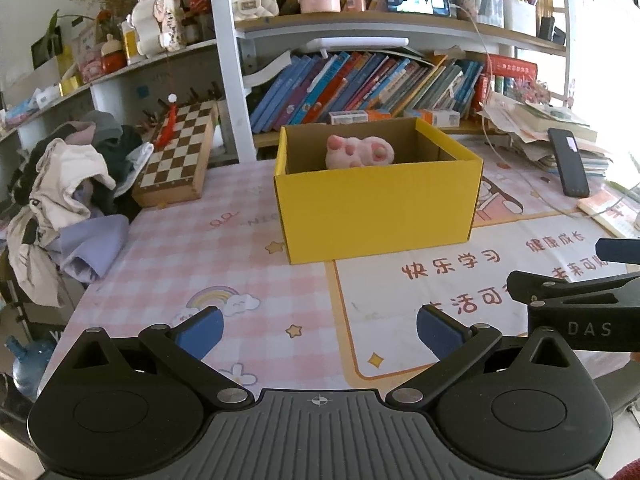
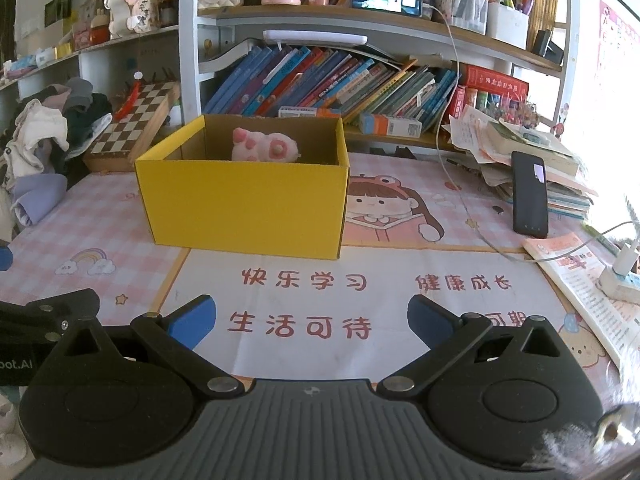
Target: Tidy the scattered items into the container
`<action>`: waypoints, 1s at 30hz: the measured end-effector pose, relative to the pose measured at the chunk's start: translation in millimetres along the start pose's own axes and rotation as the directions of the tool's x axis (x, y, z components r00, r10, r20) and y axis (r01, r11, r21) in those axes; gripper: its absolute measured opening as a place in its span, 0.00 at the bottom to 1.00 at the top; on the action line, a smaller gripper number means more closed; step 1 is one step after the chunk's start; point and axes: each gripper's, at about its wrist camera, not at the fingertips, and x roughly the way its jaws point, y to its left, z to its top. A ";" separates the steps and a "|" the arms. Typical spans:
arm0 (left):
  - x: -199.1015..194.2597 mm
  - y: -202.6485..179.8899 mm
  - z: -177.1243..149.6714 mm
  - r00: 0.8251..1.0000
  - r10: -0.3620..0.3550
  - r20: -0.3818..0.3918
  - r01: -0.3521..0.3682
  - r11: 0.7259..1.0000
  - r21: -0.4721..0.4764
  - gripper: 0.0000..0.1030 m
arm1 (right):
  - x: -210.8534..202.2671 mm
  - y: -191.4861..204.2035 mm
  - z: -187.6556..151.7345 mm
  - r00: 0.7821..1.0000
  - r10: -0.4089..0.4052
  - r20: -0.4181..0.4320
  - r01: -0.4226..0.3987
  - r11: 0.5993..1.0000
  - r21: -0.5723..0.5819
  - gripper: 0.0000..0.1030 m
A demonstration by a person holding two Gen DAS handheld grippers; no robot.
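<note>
A yellow cardboard box stands open on the pink checked table mat, also in the right wrist view. A pink plush toy lies inside it, paws up, and shows in the right wrist view too. My left gripper is open and empty, low over the mat in front of the box. My right gripper is open and empty, also in front of the box, to the right of the left one. Part of the right gripper shows in the left wrist view.
A chessboard box and a pile of clothes lie at the left. A black phone leans on stacked books and papers at the right. A booklet, a white charger and a cable lie at the right edge. Bookshelves stand behind.
</note>
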 end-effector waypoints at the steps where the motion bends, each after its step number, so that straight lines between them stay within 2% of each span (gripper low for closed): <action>1: 0.4 0.2 0.0 1.000 0.000 -0.002 0.000 1.000 -0.001 1.00 | 0.6 0.3 0.2 1.000 -0.001 -0.001 0.001 1.000 0.001 1.00; 30: 3.4 0.0 0.9 1.000 -0.019 -0.021 0.019 1.000 -0.013 1.00 | 4.8 2.5 0.2 1.000 0.009 -0.022 -0.009 1.000 -0.007 1.00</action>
